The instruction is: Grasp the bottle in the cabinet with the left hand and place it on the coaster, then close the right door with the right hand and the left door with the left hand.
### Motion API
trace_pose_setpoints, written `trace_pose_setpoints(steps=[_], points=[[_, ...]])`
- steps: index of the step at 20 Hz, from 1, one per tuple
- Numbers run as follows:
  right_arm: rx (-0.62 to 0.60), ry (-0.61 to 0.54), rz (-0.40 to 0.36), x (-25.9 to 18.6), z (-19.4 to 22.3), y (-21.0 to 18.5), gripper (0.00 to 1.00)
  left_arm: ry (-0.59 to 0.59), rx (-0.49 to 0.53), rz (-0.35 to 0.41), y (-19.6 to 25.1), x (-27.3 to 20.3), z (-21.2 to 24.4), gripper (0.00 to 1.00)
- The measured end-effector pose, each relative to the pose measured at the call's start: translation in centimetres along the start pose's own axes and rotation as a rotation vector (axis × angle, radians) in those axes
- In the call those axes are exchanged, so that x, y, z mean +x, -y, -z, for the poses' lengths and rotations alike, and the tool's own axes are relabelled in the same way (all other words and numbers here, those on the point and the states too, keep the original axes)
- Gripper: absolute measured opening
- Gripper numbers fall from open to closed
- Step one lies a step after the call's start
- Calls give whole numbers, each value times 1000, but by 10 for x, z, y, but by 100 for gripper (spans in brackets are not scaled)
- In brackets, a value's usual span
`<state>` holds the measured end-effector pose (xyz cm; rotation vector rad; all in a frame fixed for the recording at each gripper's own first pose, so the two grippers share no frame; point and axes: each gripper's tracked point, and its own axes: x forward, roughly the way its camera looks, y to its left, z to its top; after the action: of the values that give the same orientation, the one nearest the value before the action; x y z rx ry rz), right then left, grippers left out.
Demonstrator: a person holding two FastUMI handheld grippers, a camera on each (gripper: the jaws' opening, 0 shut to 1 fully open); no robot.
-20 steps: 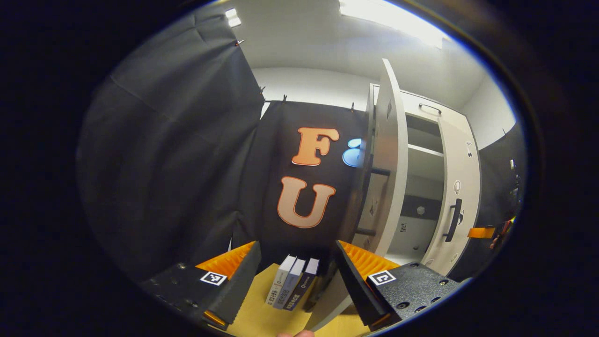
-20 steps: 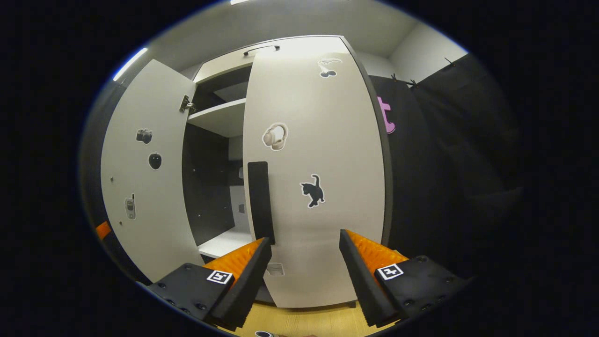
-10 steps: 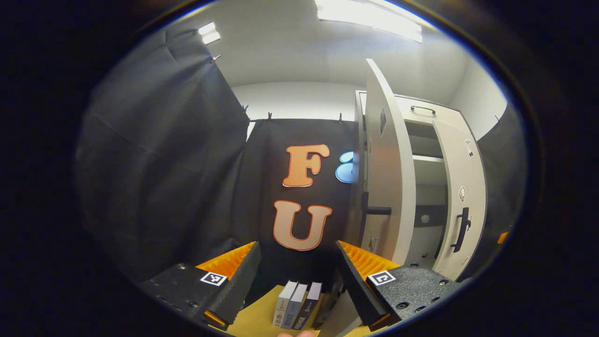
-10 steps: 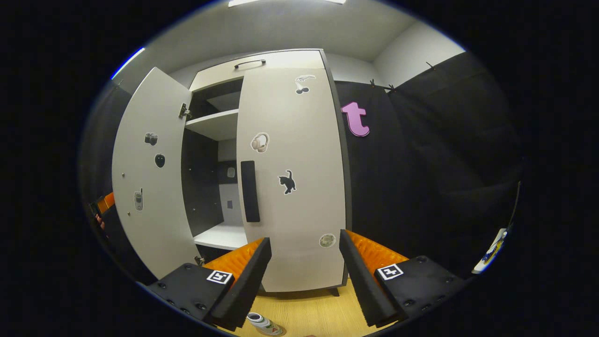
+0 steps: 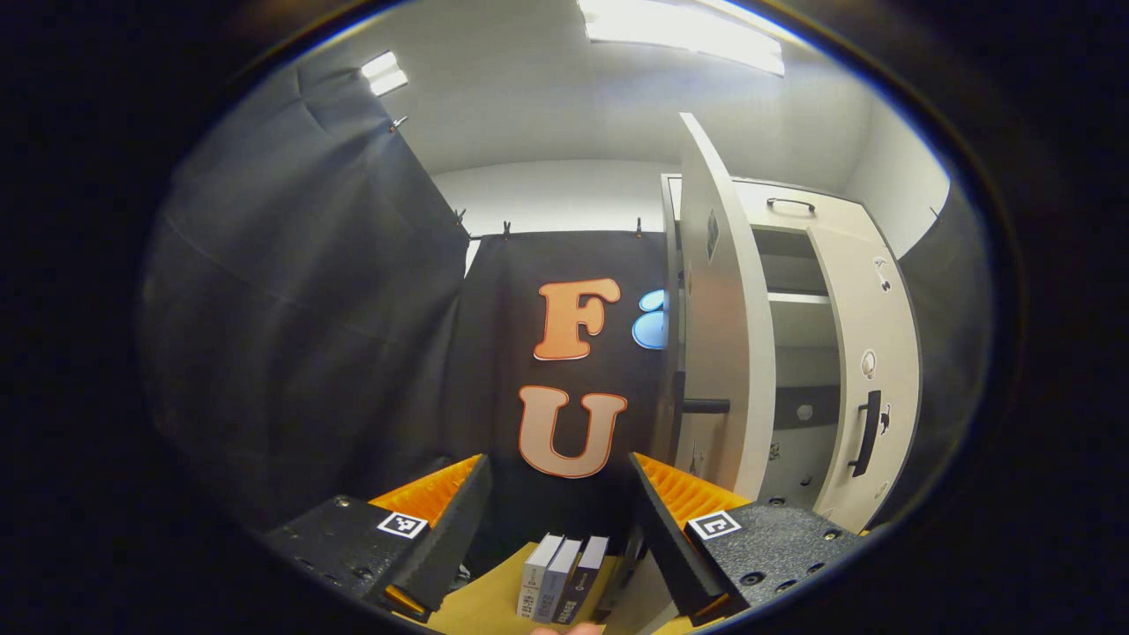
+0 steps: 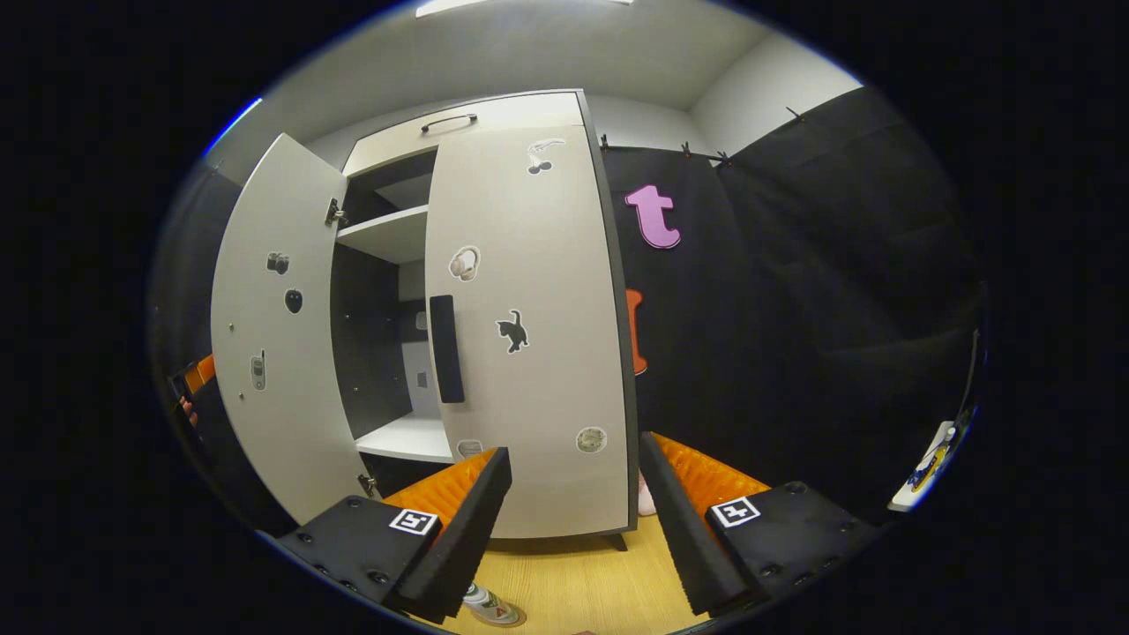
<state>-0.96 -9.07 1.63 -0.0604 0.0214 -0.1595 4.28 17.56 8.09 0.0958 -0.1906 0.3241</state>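
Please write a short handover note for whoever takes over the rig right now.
Left gripper: open, empty, facing the left door's edge.
Right gripper: open, empty, facing the right door.
Bottle stands on the table below the right gripper; I cannot tell whether a coaster lies under it.
Right door looks shut or nearly so.
Left: swing the left door shut with the left gripper.

text: none legible | books point(image 5: 559, 578): spine print too small to read | right door point(image 6: 529, 326): picture stickers only
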Motion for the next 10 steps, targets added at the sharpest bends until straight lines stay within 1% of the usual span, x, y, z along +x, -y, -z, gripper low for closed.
trace_pose_setpoints(steps=[5,6,8,9,10], points=[[-4,9,-2,-2,-4,16,96,-7,-32,20,21,-9,1,92],[-8,12,-2,-3,-5,19,96,-6,-35,22,25,-10,1,87],[-14,23,1,-7,-9,25,97,-7,-42,26,34,-13,2,87],[-19,27,4,-8,-10,28,96,-6,-43,31,38,-13,1,92],[-24,29,7,-9,-11,30,96,-6,-46,37,41,-14,2,92]])
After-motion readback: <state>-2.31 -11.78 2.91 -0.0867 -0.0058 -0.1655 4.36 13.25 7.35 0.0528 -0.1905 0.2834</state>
